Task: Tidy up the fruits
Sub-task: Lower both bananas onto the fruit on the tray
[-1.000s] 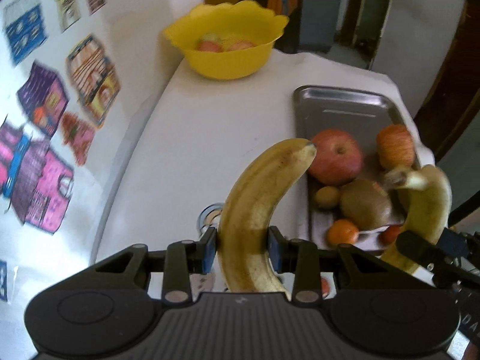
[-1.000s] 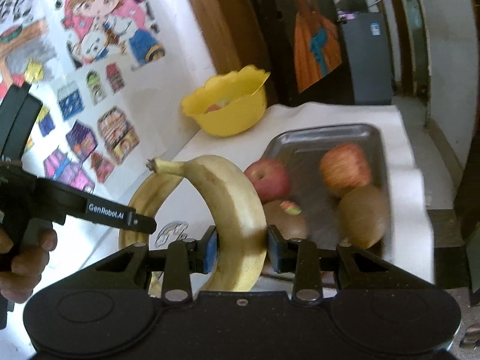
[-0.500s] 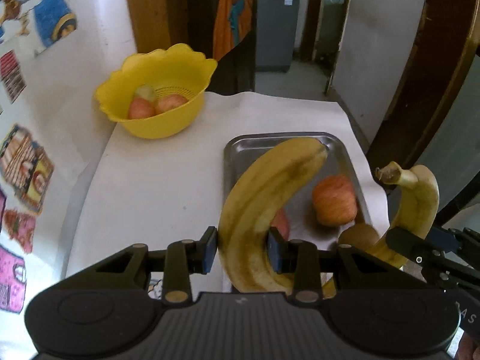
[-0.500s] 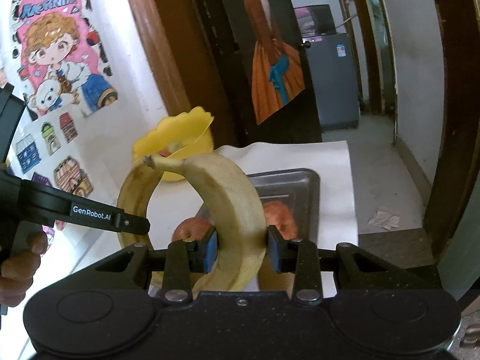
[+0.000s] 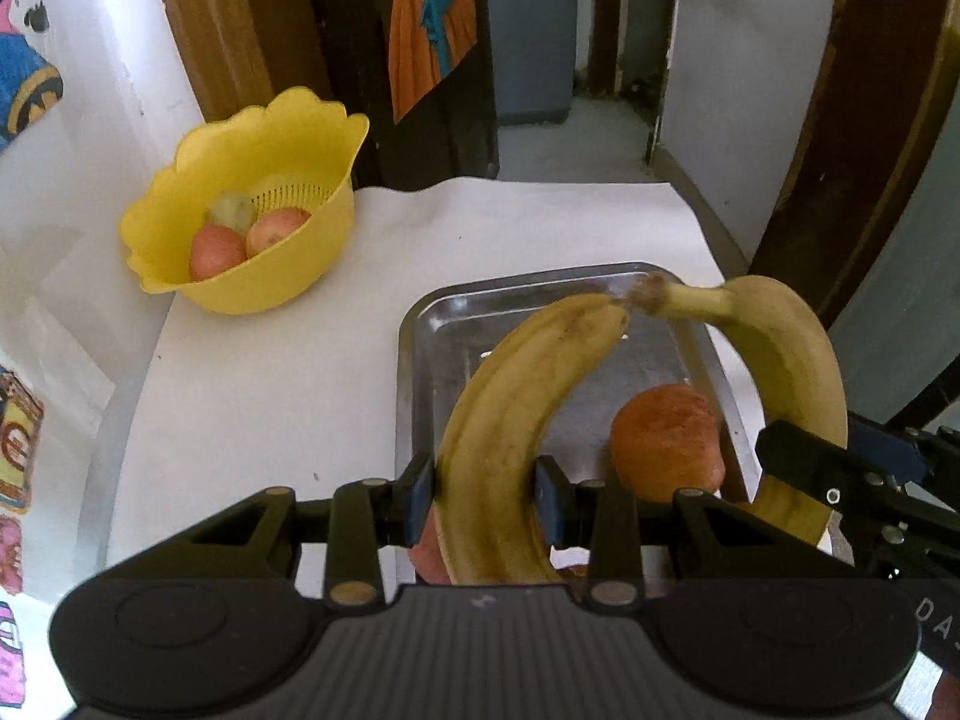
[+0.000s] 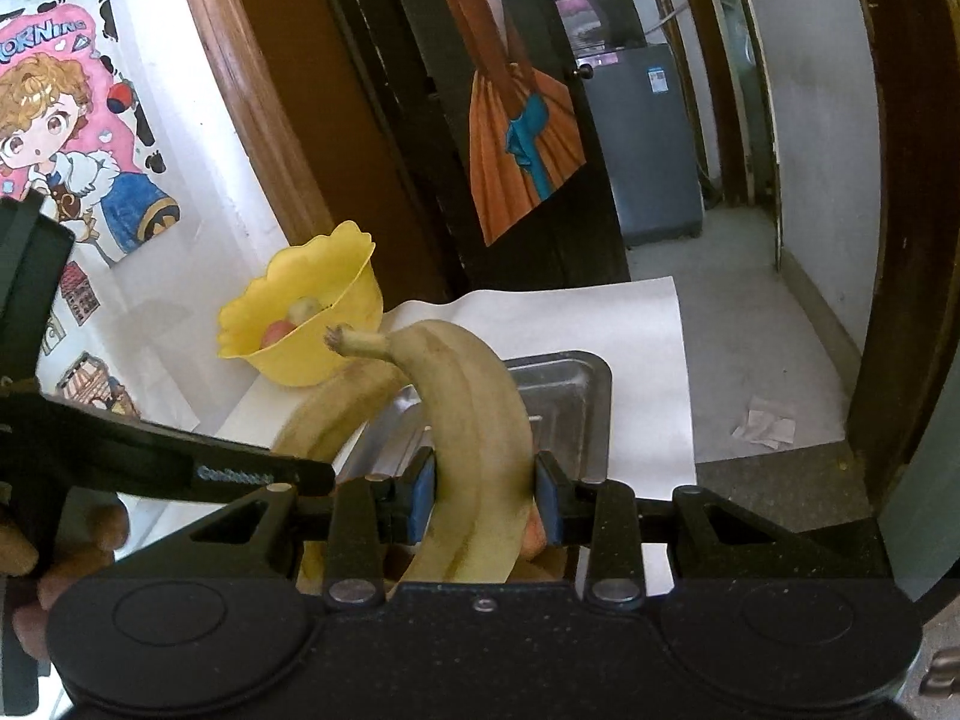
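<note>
My left gripper [image 5: 485,501] is shut on a spotted banana [image 5: 516,414] and holds it above the steel tray [image 5: 432,324]. My right gripper [image 6: 483,501] is shut on a second banana [image 6: 474,420], seen at the right of the left wrist view [image 5: 792,372]. The two banana tips nearly meet over the tray. An apple [image 5: 663,441] lies in the tray; other fruit is hidden behind the grippers. A yellow colander bowl [image 5: 252,276] at the back left holds two apples [image 5: 240,240] and a greenish fruit.
The table has a white cover [image 5: 270,396] and stands against a white wall with cartoon stickers [image 6: 66,138] on the left. The table's far edge drops to a doorway with a dark door [image 6: 510,120] and a grey floor beyond.
Both grippers have lifted and tilted up with their bananas. The views now look farther across the table, and the right banana has come closer to the left one.
</note>
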Demonstrator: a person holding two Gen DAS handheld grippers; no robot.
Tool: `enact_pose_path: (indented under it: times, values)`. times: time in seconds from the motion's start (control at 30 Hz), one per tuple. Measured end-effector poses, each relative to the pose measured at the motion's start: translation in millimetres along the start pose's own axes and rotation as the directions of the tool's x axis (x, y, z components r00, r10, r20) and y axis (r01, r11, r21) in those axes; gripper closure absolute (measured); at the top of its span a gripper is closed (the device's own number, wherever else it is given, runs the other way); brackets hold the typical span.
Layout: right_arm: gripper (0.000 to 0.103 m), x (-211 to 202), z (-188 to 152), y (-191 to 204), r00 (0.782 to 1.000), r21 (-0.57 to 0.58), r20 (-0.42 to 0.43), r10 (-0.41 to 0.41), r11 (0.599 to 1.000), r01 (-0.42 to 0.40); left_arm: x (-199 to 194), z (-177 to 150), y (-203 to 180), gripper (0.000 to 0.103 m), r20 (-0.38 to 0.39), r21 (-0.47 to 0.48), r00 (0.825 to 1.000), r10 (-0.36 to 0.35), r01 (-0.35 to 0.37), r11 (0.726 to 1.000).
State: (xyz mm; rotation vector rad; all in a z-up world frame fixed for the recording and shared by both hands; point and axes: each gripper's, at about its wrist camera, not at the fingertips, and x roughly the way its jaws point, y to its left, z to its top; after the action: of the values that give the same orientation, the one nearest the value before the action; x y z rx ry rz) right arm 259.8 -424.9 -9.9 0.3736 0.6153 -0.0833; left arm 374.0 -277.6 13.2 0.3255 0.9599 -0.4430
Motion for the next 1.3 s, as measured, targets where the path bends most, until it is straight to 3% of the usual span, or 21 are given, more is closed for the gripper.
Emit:
enact_pose_path:
  times: [0.93,1.3]
  values:
    - [0.066,48.6,6.4,2.0,1.000,0.073,-0.026,-0.009,0.997,0.011,14.4,5.0,-6.8,0.063,0.077,0.033,0.997,0.018,-0.021,0.999]
    - [0.065,47.7,4.1,0.3,1.000,0.085,-0.031,0.004,0.996,-0.001,21.6,0.4,-1.8,0.061,0.047,-0.005,0.999,-0.004,0.004,1.000]
